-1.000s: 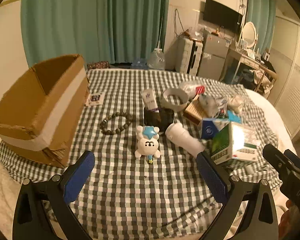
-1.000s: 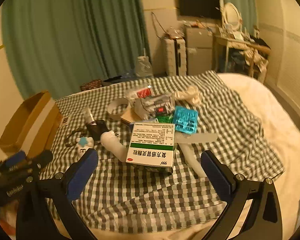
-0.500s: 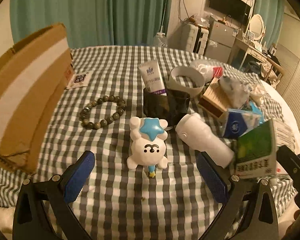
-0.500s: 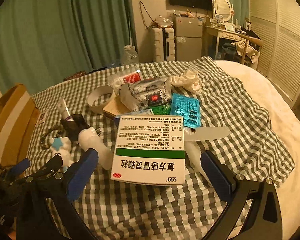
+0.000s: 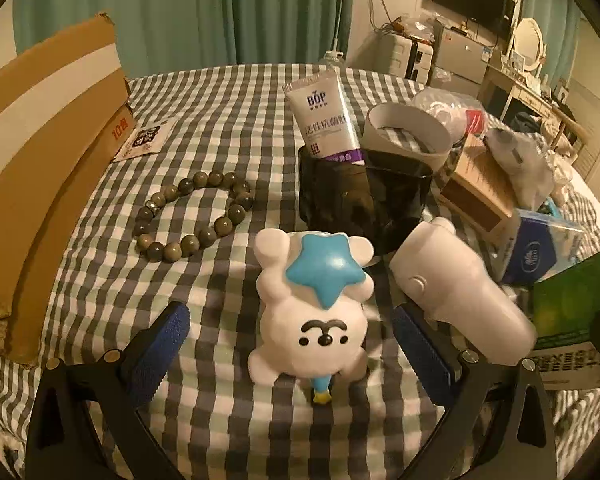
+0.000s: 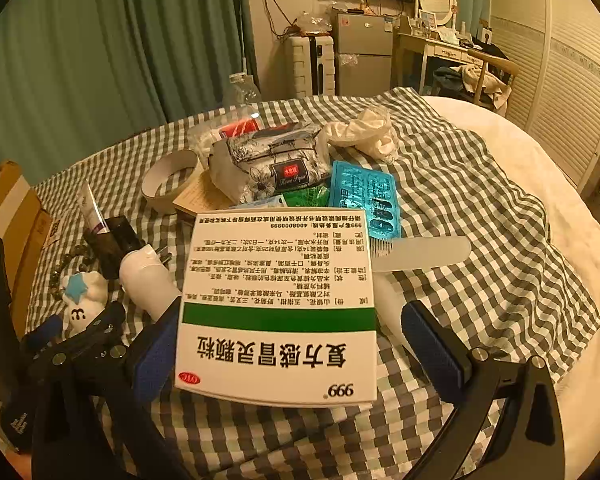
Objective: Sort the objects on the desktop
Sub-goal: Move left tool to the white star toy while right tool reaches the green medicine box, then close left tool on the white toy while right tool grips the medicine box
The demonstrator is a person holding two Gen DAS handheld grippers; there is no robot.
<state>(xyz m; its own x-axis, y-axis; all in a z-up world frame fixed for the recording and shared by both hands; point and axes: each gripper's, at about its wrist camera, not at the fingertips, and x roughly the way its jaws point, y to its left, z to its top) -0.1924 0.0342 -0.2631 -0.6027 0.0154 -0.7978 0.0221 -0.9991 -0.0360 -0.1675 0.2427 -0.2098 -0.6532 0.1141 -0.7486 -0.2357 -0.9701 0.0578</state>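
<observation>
- The cardboard box [image 5: 40,152] stands at the left edge of the checked cloth [image 5: 228,120]; only its outer wall shows, so its inside cannot be seen.
- A dark cup [image 5: 364,200] near the middle of the cloth holds a white tube [image 5: 326,116] that stands up and leans to the left; its lower end is hidden in the cup.
- The left gripper [image 5: 288,344] is spread wide and grips nothing; the white bear toy [image 5: 312,312] with a blue star lies between its blue pads [image 5: 160,344], apart from both.
- The toy's long axis runs away from the camera, its face towards the gripper.
- A bead bracelet [image 5: 192,212] lies flat between the box and the cup.
- A white bottle [image 5: 456,288] lies on its side just right of the toy, cap end towards the cup.
- The right gripper [image 6: 288,344] is also spread wide; the medicine box [image 6: 280,300] lies flat between its fingers, its print upside down to the camera. Whether the left pad touches the box's edge is unclear; the right pad is clear of it.
- Behind the medicine box lie a tissue pack [image 6: 272,164], a blue blister pack [image 6: 364,196] and a pale comb [image 6: 420,256], whose teeth end is partly hidden.
- A paper ring [image 6: 170,184] stands open behind the cup.
</observation>
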